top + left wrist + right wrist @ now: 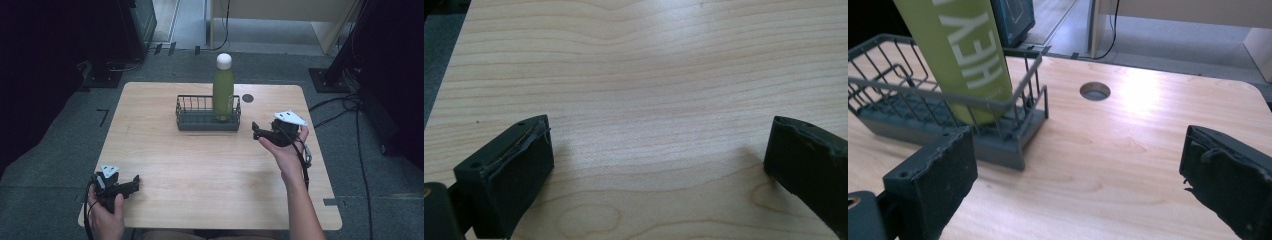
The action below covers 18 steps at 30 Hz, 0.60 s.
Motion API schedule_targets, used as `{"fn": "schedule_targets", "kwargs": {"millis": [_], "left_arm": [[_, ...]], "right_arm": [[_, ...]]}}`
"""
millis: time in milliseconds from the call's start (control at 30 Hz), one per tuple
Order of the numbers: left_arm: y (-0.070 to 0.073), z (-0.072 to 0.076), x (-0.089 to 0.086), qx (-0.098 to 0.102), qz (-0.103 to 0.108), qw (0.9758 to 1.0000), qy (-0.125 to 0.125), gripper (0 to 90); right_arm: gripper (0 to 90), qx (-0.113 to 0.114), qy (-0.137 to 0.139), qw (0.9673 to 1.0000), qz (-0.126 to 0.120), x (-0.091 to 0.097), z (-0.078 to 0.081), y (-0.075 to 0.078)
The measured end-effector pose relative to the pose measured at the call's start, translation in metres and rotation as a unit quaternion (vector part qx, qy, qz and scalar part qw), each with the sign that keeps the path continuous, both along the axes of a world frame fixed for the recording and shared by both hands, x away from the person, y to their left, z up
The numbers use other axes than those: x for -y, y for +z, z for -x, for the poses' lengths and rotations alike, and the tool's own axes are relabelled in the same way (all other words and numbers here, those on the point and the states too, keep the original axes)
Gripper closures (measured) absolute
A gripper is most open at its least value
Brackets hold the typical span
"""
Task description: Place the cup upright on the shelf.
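Your left gripper (pixel 134 183) sits low at the near left corner of the bench (pixel 200 170), its jaws spread wide over bare wood and holding nothing. Toward the middle, at the far side, a dark wire basket (pixel 207 114) rests on the bench with a green bottle (pixel 223 90) standing upright in its right end, white cap (pixel 224 61) on top. Just right of the basket, your right gripper (pixel 256 130) points at it, jaws spread apart and empty. Beyond it there is a round hole (pixel 247 98) in the bench.
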State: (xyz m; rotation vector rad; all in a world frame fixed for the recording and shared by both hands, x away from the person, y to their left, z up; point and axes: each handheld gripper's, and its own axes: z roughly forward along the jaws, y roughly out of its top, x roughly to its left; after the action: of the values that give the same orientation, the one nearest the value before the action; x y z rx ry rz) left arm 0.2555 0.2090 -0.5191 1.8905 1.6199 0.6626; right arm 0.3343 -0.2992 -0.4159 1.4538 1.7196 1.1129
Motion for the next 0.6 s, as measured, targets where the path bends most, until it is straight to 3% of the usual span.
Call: {"fn": "schedule_targets", "kwargs": {"millis": [600], "left_arm": [[0.000, 0.000, 0.000, 0.000, 0.000, 1.0000, 0.000, 0.0]], "right_arm": [[3.6, -0.018, -0.036, 0.9992, -0.006, 0.046, 0.050, -0.035]]}}
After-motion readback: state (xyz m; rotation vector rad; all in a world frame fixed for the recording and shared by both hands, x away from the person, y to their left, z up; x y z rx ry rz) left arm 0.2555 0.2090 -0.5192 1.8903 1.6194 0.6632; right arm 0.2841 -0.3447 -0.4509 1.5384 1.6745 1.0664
